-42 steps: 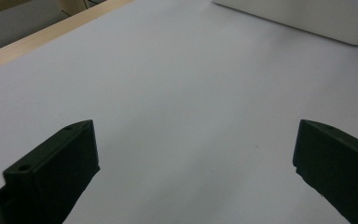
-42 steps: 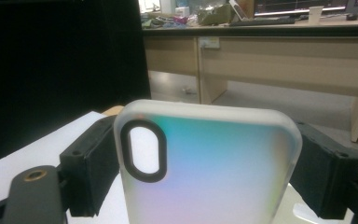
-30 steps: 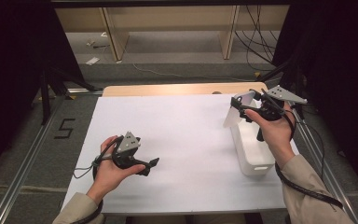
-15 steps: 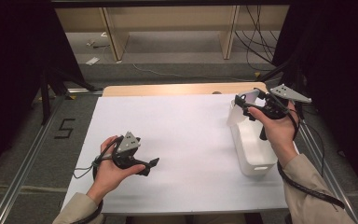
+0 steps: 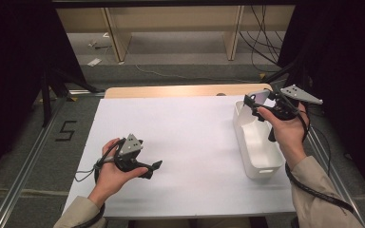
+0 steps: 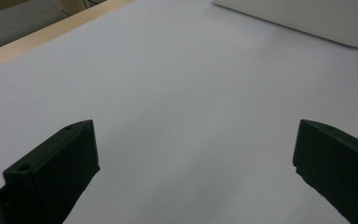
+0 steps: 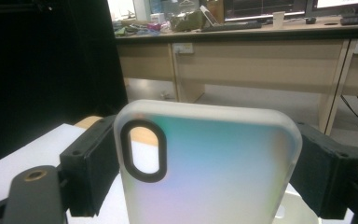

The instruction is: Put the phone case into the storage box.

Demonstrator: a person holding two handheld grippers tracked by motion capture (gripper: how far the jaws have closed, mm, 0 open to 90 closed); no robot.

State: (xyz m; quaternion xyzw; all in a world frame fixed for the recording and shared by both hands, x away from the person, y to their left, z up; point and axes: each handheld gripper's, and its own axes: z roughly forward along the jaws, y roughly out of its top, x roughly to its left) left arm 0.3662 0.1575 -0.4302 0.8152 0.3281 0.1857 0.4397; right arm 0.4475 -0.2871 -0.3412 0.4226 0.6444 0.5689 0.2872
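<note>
Phone case (image 7: 205,163), apparently higher now, stays clamped in right gripper (image 5: 261,102).

My right gripper (image 7: 205,186) clamps a phone case (image 7: 209,163) of frosted, translucent plastic, smooth, with a faint rainbow sheen and a black-rimmed camera cutout. My jaws are matt black plastic, slightly grainy. My left gripper (image 6: 193,177) hangs over the bench (image 5: 190,142), whose cover looks like matt white paper or sheet, with a pale wood edge at the far side. The bin (image 5: 259,142) at right is smooth white plastic, softly satin. My sleeves (image 5: 321,190) are beige cloth.
</note>
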